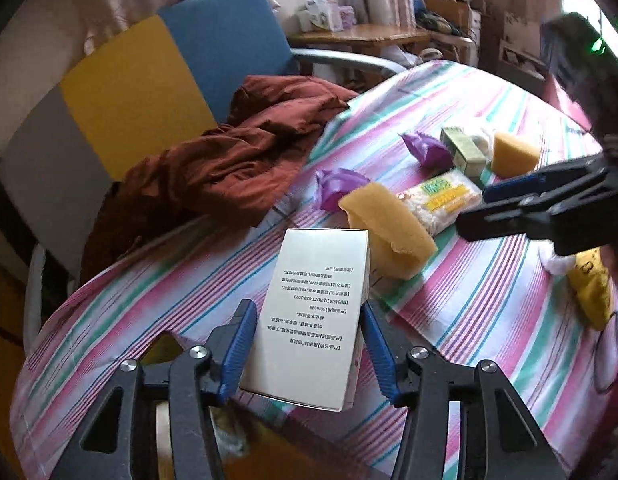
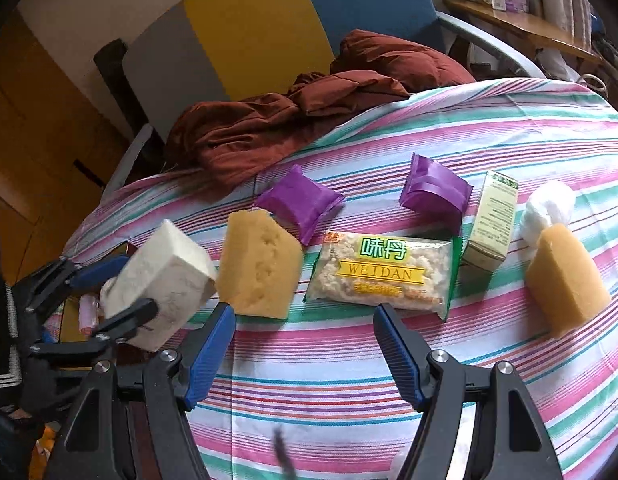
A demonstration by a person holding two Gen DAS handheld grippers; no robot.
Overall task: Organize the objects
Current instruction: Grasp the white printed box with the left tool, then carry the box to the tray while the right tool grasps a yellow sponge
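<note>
— What can you read on the clear plastic snack packet [image 2: 383,274] in the middle?
— "WEIDAN" on a yellow band, with two green Chinese characters above.
— And the white cardboard box [image 1: 313,320] on the near left?
— Small Chinese print, upside down; "50ml" is legible.

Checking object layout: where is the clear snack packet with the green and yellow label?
In the right wrist view the clear snack packet lies flat mid-table on the striped cloth, between the yellow sponge wedge and the small green box.
</note>
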